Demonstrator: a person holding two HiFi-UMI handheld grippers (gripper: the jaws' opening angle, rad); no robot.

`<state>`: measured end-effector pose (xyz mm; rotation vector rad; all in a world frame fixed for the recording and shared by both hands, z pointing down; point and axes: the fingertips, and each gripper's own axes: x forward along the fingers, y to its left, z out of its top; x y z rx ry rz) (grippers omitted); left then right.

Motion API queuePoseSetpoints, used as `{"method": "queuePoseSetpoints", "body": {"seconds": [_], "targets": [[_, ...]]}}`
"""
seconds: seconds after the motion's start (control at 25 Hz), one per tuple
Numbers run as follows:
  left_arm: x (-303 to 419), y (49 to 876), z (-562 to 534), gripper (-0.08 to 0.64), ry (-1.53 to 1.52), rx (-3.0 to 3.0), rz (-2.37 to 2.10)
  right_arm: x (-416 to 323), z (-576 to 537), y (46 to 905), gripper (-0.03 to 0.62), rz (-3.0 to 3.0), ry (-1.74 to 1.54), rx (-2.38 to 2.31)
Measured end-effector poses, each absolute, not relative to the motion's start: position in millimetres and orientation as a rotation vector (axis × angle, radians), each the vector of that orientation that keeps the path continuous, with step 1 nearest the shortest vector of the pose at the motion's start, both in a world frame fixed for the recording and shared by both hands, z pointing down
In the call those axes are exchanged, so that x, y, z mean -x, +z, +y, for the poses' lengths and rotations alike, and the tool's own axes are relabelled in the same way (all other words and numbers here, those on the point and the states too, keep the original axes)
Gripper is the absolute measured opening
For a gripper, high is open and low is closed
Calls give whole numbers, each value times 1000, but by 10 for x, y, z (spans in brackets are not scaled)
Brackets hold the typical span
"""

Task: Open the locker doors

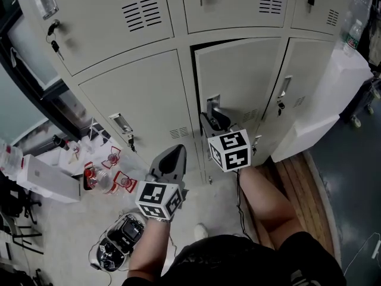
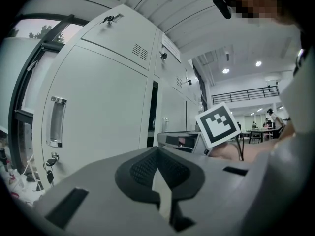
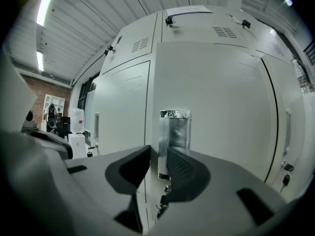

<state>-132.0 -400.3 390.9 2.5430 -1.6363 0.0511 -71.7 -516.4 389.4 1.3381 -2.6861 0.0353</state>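
A bank of pale grey lockers fills the head view. The middle lower door (image 1: 238,76) (image 3: 221,107) stands slightly ajar, with a dark gap along its top and left edge. My right gripper (image 1: 214,119) (image 3: 158,163) is at that door's left edge beside the recessed metal handle (image 1: 212,104) (image 3: 175,132). One jaw sits on each side of the edge and they clasp it. My left gripper (image 1: 172,154) (image 2: 158,173) hangs lower and to the left, shut with nothing in it, pointing toward the closed lower left door (image 1: 137,100) (image 2: 98,122).
Keys hang from the lock (image 1: 55,43) of the upper left locker. On the floor at left lie a white box (image 1: 47,180), bottles (image 1: 104,174) and a black device with cables (image 1: 119,237). A white cabinet (image 1: 333,94) stands at right, with wooden boards (image 1: 303,177) below it.
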Motion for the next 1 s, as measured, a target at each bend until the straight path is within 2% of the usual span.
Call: {"method": "queuePoseSetpoints", "body": {"seconds": [1.0], "targets": [[321,3873,-3341,-2,52,-2534,-1662,-88,-4288,3907,112,-2795,1,-1084]]}}
